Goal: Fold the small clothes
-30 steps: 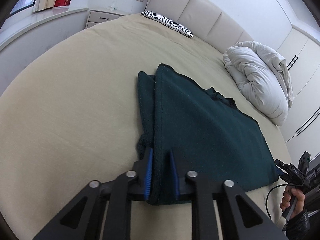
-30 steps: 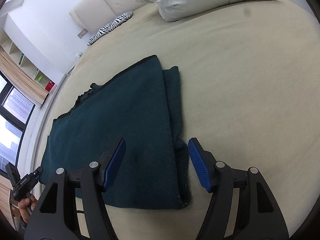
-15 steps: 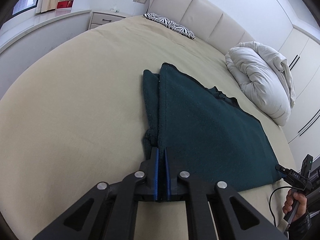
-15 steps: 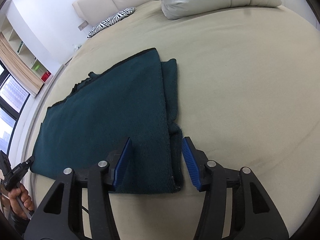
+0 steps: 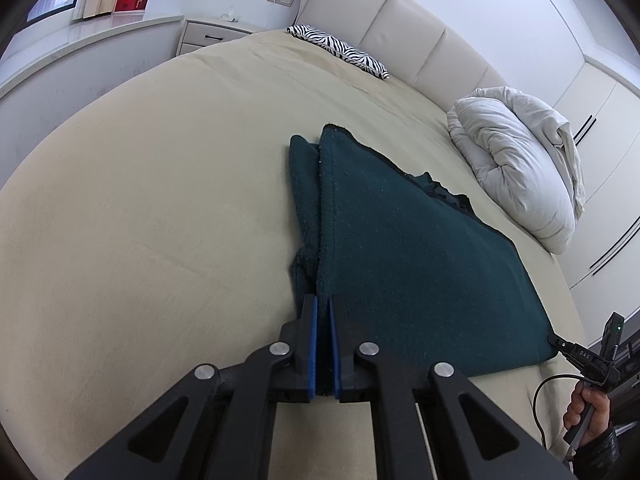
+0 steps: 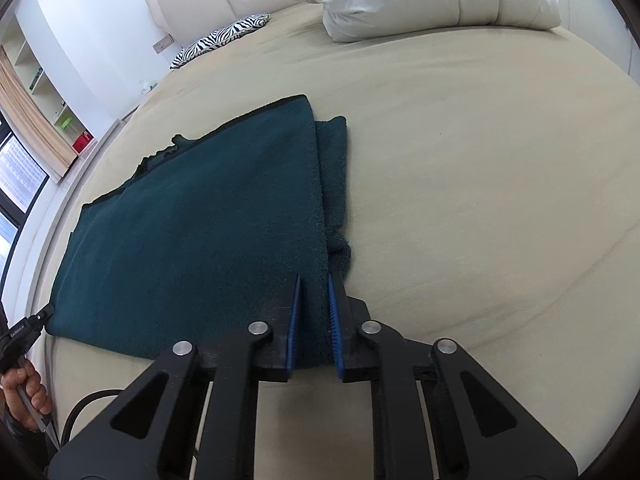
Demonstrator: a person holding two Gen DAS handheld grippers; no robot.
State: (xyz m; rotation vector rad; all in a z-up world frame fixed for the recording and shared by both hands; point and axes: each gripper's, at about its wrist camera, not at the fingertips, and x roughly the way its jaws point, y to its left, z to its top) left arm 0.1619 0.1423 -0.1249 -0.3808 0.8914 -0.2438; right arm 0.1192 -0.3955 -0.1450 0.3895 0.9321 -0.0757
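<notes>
In the left wrist view, the left gripper [image 5: 322, 308] is clamped on the near corner of the dark green cloth [image 5: 408, 256], its blue pads pressed almost together with the fabric edge between them. The cloth stretches ahead and to the right of the gripper, lying flat on the beige bed [image 5: 160, 220]. A white duvet [image 5: 520, 168] sits far ahead to the right, and a zebra pillow [image 5: 340, 50] lies farther off by the headboard.

In the right wrist view, the right gripper [image 6: 314, 292] is closed onto the cloth's [image 6: 208, 216] other near corner, its pads held slightly apart by the folded fabric. The cloth spreads ahead and to the left.
</notes>
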